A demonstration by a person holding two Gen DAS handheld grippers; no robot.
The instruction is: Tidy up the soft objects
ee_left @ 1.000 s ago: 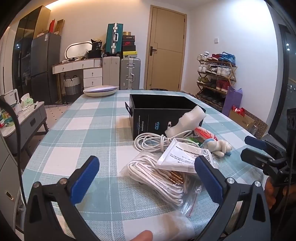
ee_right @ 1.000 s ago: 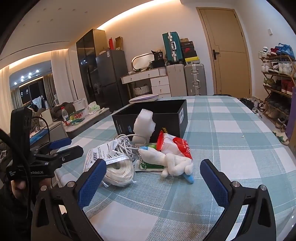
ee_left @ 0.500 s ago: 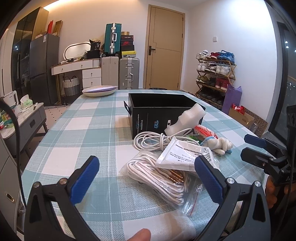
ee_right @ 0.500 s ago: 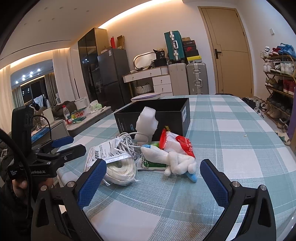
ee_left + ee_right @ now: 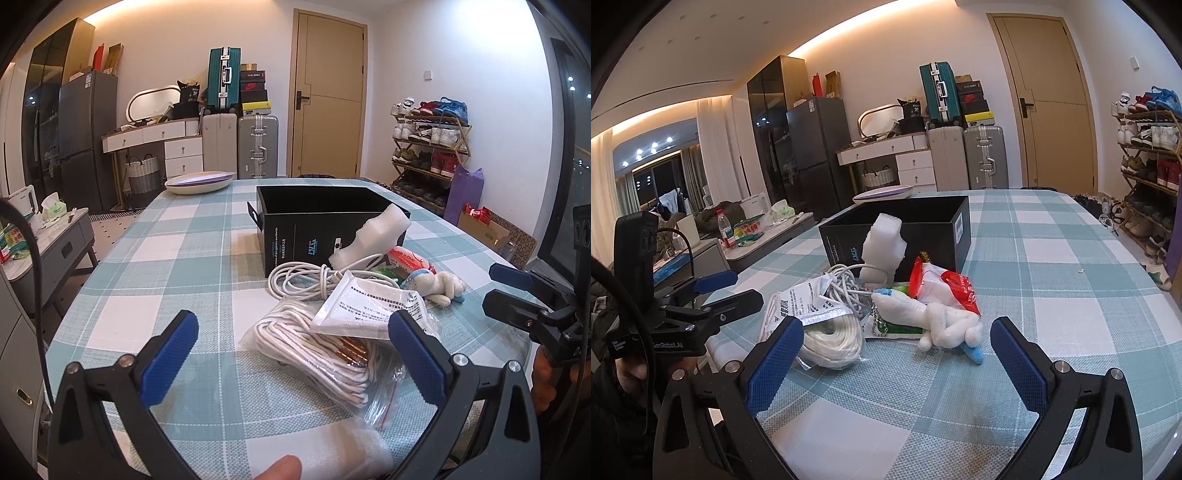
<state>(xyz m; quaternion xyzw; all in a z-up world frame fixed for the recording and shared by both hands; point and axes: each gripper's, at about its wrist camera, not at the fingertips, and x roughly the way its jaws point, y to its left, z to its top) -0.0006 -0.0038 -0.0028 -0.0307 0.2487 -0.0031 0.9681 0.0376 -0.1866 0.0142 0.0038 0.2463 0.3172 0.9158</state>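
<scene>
A pile of soft objects lies on the checked tablecloth in front of an open black box (image 5: 325, 218) (image 5: 905, 229). It holds a bagged white rope (image 5: 321, 350) (image 5: 831, 339), a flat white packet (image 5: 369, 306) (image 5: 809, 302), a coiled white cable (image 5: 303, 277), a white foam block (image 5: 373, 236) (image 5: 882, 243), a red and white snack bag (image 5: 945, 288) and a white plush toy (image 5: 934, 317) (image 5: 439, 286). My left gripper (image 5: 291, 354) is open and empty just short of the rope bag. My right gripper (image 5: 897, 354) is open and empty just short of the plush toy.
A white dish (image 5: 199, 182) sits at the table's far end. A folded white cloth (image 5: 332, 450) lies at the near edge under my left gripper. Suitcases, a shoe rack (image 5: 428, 147) and a low side table (image 5: 48, 236) stand around the table.
Both grippers have drifted slightly, staying open; the pile sits a touch lower in the right wrist view. Nothing on the table has moved.
</scene>
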